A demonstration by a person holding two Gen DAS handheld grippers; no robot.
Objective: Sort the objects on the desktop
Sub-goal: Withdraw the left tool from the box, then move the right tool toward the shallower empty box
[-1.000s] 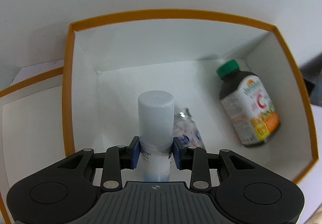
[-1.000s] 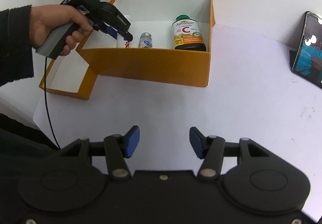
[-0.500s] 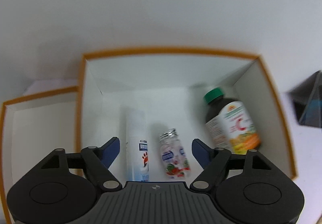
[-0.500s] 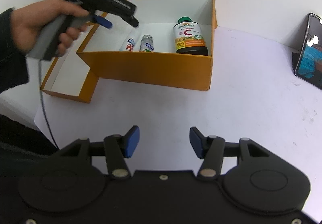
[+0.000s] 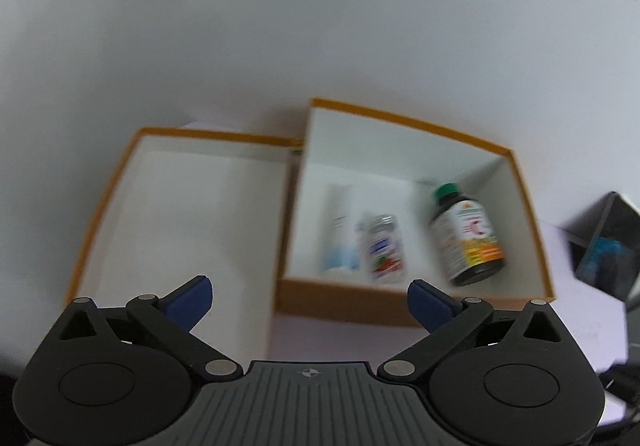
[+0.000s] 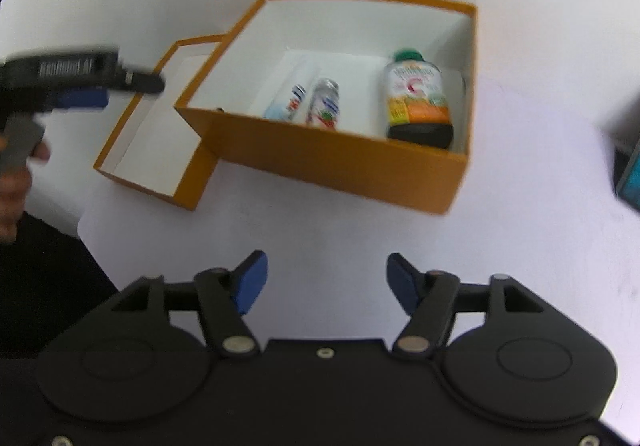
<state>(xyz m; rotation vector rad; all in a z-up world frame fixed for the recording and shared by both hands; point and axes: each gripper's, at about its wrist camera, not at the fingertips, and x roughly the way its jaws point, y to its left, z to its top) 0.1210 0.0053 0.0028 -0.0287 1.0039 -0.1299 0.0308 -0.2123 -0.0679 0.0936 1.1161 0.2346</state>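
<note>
An orange box (image 6: 344,169) with white inside holds three items: a white spray bottle (image 6: 290,97) lying at the left, a small clear pill bottle (image 6: 325,101) beside it, and a dark vitamin C bottle (image 6: 418,101) with a green cap at the right. All three also show in the left wrist view: spray bottle (image 5: 339,234), pill bottle (image 5: 382,246), vitamin bottle (image 5: 466,234). My left gripper (image 5: 308,300) is open and empty, held above and in front of the box (image 5: 400,125); it also shows in the right wrist view (image 6: 92,93). My right gripper (image 6: 324,282) is open and empty over the table.
The box's orange lid (image 6: 152,149) lies upside down left of the box, touching it; it also shows in the left wrist view (image 5: 192,213). A phone on a stand (image 5: 608,250) stands at the right. The white table (image 6: 520,205) meets a white wall behind.
My left gripper let go of the white spray bottle in the box, opened, and drew back up and to the left. My right gripper moved closer to the box.
</note>
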